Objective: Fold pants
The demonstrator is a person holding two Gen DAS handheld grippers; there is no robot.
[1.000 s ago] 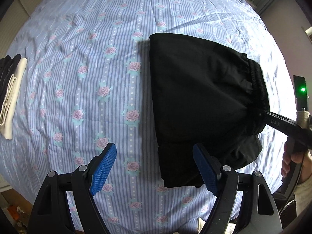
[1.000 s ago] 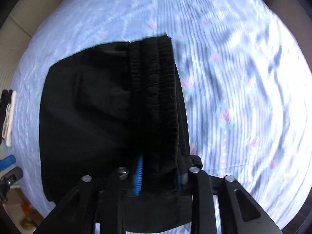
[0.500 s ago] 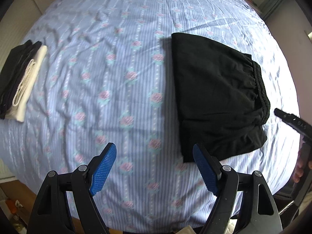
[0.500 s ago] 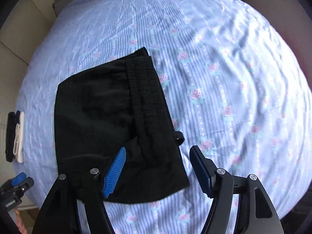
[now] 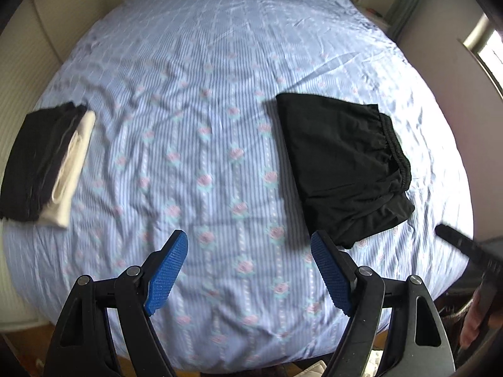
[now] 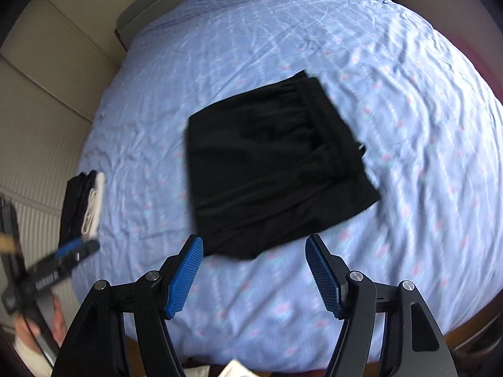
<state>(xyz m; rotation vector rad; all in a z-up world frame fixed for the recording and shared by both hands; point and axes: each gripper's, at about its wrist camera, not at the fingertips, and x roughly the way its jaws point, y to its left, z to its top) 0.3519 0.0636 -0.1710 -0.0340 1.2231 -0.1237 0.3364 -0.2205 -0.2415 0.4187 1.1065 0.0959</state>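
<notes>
Right tool [image 6: 254,270] has released the waistband and pulled back, jaws spread; left tool [image 5: 250,270] spread too. Folded black pants [image 5: 342,169] lie on bed [image 5: 204,72]; both views motion-blurred.

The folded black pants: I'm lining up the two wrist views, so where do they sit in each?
Left wrist: the folded black pants lie right of centre on the bedsheet.
Right wrist: the pants lie near centre.
Shared landmark: the black-and-cream clothes stack, at the left in both.
</notes>
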